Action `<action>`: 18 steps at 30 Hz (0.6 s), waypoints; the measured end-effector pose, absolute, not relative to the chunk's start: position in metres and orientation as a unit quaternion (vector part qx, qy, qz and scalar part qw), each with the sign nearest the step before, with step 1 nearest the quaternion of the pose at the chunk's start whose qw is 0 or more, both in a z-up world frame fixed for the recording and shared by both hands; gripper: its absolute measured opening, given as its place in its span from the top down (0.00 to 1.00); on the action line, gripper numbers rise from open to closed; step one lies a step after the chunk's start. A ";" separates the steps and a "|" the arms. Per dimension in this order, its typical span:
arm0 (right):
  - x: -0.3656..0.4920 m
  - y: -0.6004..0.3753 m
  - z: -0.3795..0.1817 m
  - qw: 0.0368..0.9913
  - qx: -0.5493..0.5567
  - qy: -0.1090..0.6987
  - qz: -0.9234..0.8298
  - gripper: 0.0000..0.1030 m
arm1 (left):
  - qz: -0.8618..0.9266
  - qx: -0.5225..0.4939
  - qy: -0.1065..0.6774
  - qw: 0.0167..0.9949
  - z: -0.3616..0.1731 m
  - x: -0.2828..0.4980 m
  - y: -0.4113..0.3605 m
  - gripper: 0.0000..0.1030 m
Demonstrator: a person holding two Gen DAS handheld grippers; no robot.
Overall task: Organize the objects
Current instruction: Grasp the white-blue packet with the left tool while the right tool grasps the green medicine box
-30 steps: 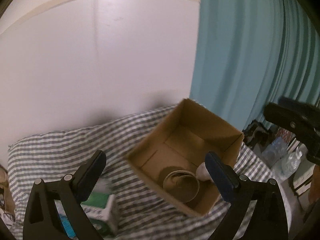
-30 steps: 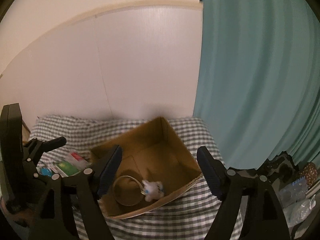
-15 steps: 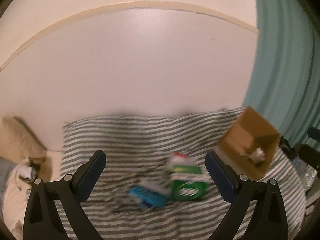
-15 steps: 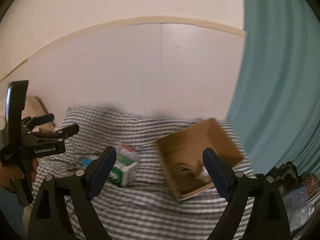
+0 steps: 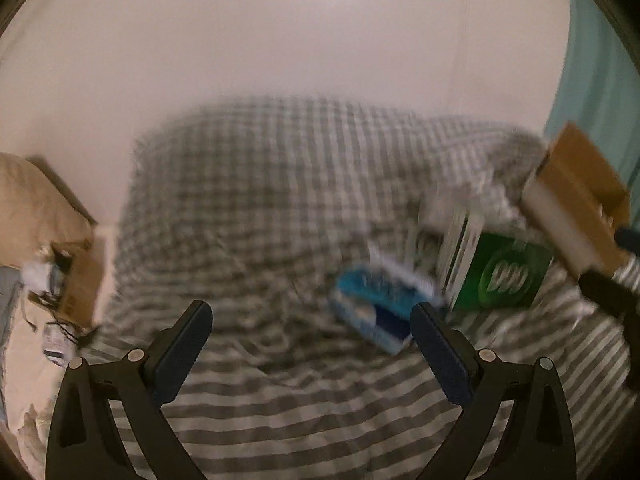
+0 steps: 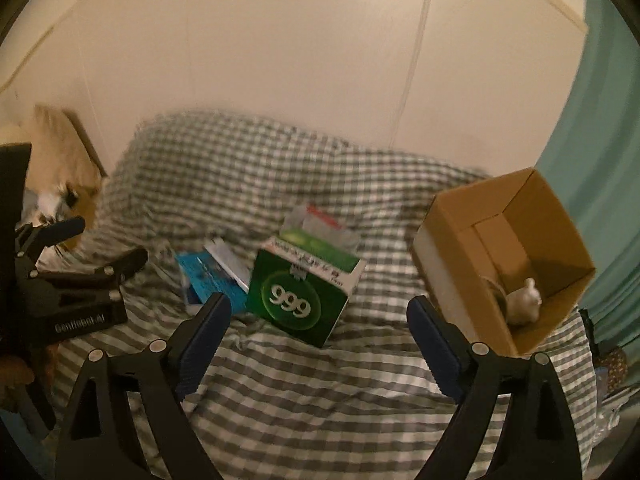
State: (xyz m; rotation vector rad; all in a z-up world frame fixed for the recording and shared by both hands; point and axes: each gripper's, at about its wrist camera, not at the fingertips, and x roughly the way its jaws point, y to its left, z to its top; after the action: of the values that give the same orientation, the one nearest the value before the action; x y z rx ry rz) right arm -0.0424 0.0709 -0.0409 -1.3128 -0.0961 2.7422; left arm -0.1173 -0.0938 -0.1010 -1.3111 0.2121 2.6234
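Two boxes sit on the checked bed (image 6: pixel 300 400): the cardboard box (image 6: pixel 456 276) at right, tilted, holding a small white figure (image 6: pixel 524 300); the green box (image 6: pixel 300 296) mid-bed, touching a blue packet (image 6: pixel 204 276). Both tongs, left tongs (image 5: pixel 312 344) and right tongs (image 6: pixel 316 340), gape apart, holding nothing.

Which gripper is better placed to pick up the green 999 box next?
Right, probably. The right gripper is open with the green 999 box centred just beyond its fingertips. The left gripper, also open, frames bare checked bedsheet; the box lies beyond its right finger.
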 end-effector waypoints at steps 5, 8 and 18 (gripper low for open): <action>-0.060 0.085 -0.070 0.065 -0.455 -0.011 0.888 0.13 | 0.863 -0.488 0.078 0.106 -0.139 -0.128 -0.083 0.01; -0.068 0.093 -0.078 0.074 -0.455 -0.004 0.887 0.13 | 0.857 -0.499 0.049 0.123 -0.144 -0.134 -0.079 0.01; -0.071 0.106 -0.095 0.072 -0.455 0.020 0.887 0.13 | 0.828 -0.543 0.001 0.143 -0.176 -0.166 -0.057 0.12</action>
State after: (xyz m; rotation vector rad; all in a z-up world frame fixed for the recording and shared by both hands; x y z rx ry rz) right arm -0.0713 0.1059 -0.0948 -1.3685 0.0609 2.6657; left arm -0.1657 -0.0572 -0.1759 -1.5650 0.0027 2.3876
